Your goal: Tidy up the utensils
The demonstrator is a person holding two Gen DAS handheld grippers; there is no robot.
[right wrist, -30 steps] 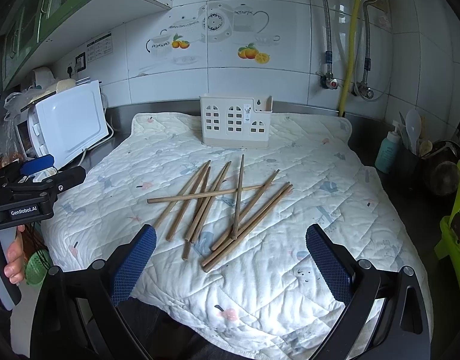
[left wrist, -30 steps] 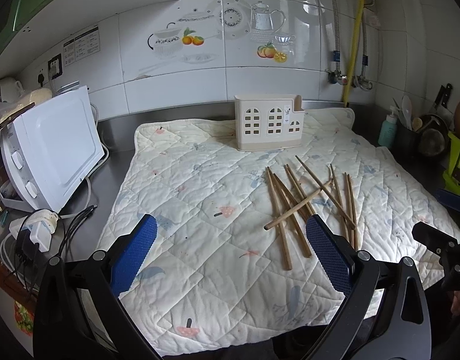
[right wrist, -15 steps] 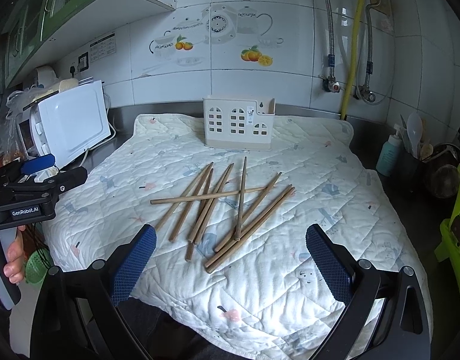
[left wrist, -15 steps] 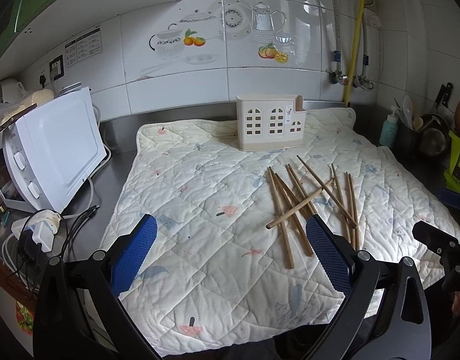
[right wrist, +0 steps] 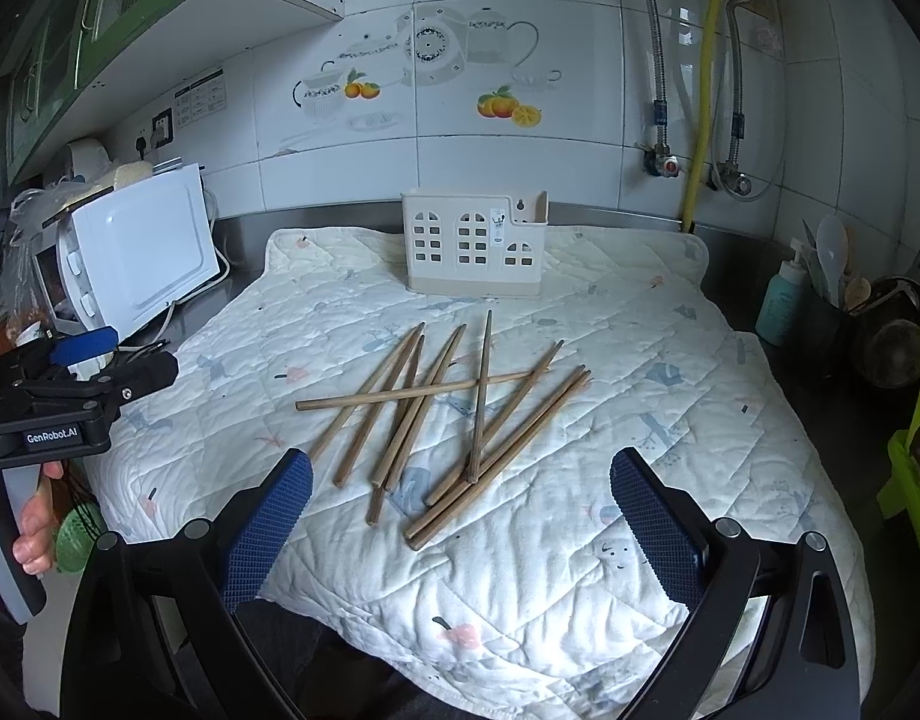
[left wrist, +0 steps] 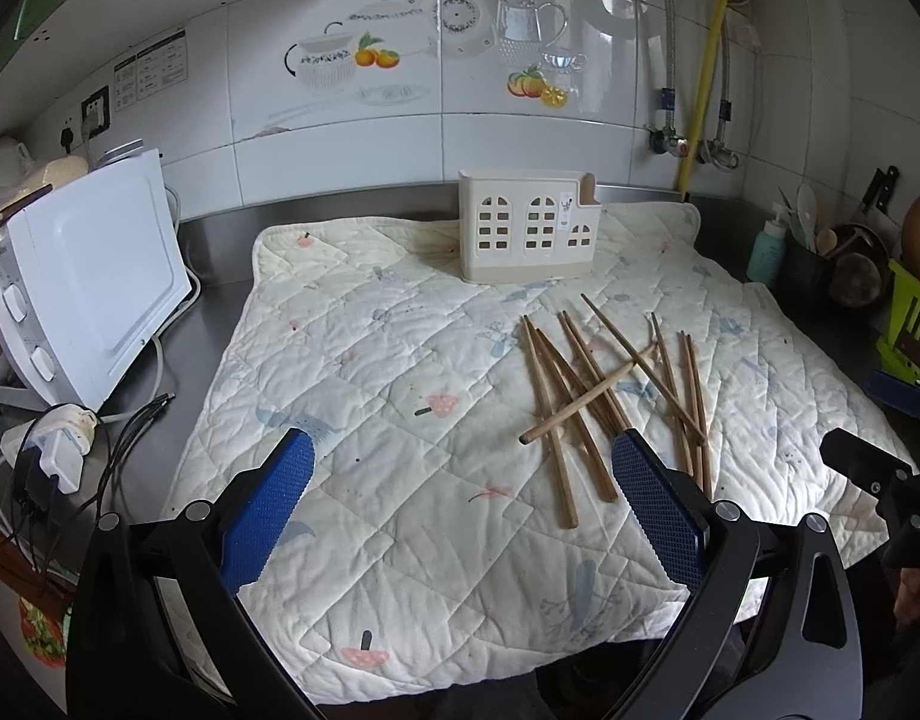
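Chopsticks (right wrist: 441, 414) are lying scattered and crossing one another on the quilted cloth (right wrist: 640, 360), all of them loose on it. I am holding both grippers above the cloth's near edge. My right gripper (right wrist: 460, 510) is hanging with its blue pads spread wide, gripping nothing, the near tips of the chopsticks showing between them. My left gripper (left wrist: 460, 498) is likewise gaping and empty, the sticks lying mostly toward its right pad (left wrist: 658, 510). The cream utensil holder (right wrist: 475, 246) is standing upright at the far side of the cloth, well apart from the pile. A white microwave (left wrist: 93, 282) is sitting off the cloth to the left.
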